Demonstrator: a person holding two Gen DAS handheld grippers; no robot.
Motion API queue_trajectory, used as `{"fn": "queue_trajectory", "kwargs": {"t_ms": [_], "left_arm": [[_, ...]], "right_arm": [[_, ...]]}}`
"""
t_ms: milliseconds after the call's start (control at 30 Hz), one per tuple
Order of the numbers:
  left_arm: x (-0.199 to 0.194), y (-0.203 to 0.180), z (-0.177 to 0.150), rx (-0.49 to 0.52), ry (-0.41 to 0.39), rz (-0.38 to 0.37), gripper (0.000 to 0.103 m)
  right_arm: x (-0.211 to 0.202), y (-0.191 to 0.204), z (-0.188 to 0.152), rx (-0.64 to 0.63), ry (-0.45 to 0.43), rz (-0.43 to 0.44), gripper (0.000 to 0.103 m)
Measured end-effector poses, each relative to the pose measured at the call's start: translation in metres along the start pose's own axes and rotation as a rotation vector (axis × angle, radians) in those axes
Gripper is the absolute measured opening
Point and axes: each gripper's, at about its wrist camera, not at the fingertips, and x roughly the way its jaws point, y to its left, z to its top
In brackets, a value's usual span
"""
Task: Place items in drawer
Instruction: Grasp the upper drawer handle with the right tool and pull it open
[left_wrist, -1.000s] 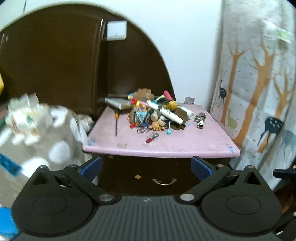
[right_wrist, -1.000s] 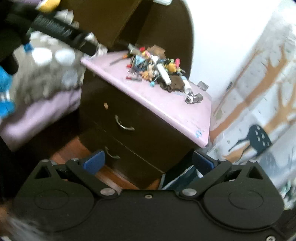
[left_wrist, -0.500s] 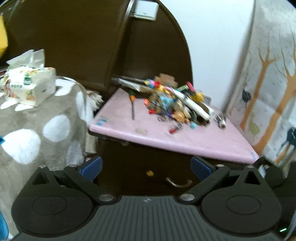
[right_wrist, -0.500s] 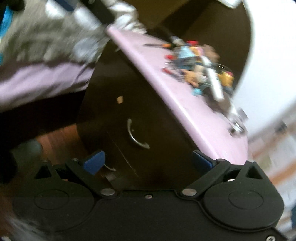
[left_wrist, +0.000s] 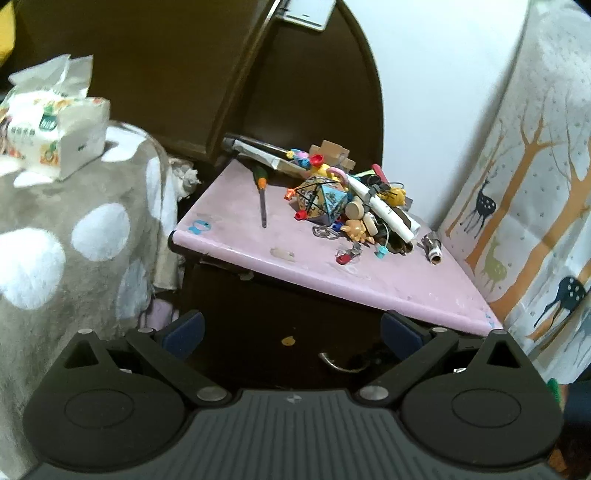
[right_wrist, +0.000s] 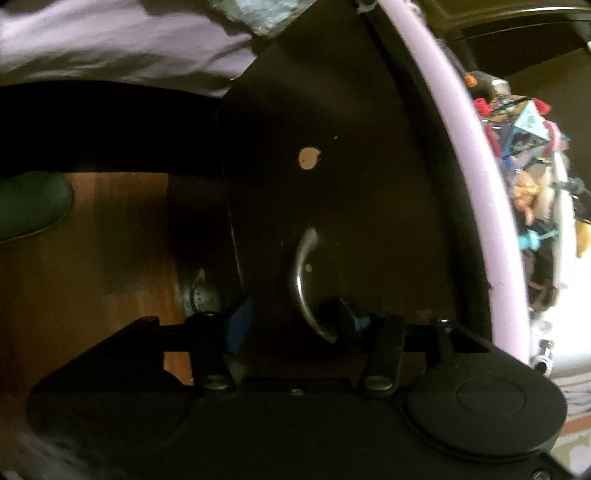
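A dark nightstand with a pink top (left_wrist: 369, 273) holds a pile of small items (left_wrist: 347, 199) and a screwdriver (left_wrist: 262, 199). Its top drawer front (right_wrist: 351, 184) is closed, with a curved metal handle (right_wrist: 301, 280), also in the left wrist view (left_wrist: 338, 363). My right gripper (right_wrist: 293, 319) is rolled sideways, close against the drawer front; its open fingers (right_wrist: 238, 325) straddle the handle's lower end, the other pad just behind the handle. My left gripper (left_wrist: 291, 326) is open and empty, held back in front of the nightstand.
A bed with a grey polka-dot blanket (left_wrist: 74, 240) and a tissue pack (left_wrist: 55, 125) lies left of the nightstand. A tree-print curtain (left_wrist: 524, 184) hangs on the right. A dark headboard (left_wrist: 184, 74) stands behind. Wooden floor (right_wrist: 92, 258) shows below.
My right gripper has rolled sideways and closed in on the top drawer's handle. My left gripper has shifted left and nearer, the view tilting.
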Motion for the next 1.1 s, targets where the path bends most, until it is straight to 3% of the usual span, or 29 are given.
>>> {"fn": "queue_trajectory", "kwargs": {"t_ms": [67,133,300,367,433,500,700,1100], "left_arm": [[0.000,0.001,0.000,0.001,0.000,0.000,0.102],[-0.001,0.002,0.000,0.005,0.000,-0.003,0.102],[-0.003,0.001,-0.001,0.008,0.004,-0.036,0.102],[-0.002,0.000,-0.001,0.003,0.006,-0.045,0.102],[-0.002,0.000,-0.001,-0.002,0.004,-0.046,0.102],[-0.004,0.000,0.000,-0.009,-0.006,-0.053,0.102],[-0.009,-0.001,0.002,-0.013,-0.042,-0.084,0.102],[-0.014,-0.007,0.000,0.015,-0.052,-0.078,0.102]], "right_arm": [[0.004,0.002,0.003,-0.030,0.010,0.013,0.042],[0.009,0.000,0.006,-0.042,0.023,0.028,0.020],[0.017,-0.023,0.012,-0.010,0.053,0.116,0.005],[0.019,-0.019,0.014,-0.029,0.067,0.123,0.006],[0.019,-0.012,0.016,-0.054,0.088,0.125,0.025],[0.020,-0.003,0.019,-0.087,0.114,0.112,0.026],[0.001,0.010,0.013,-0.102,0.108,0.150,0.027],[-0.053,0.062,0.001,-0.106,0.041,0.220,0.023]]}}
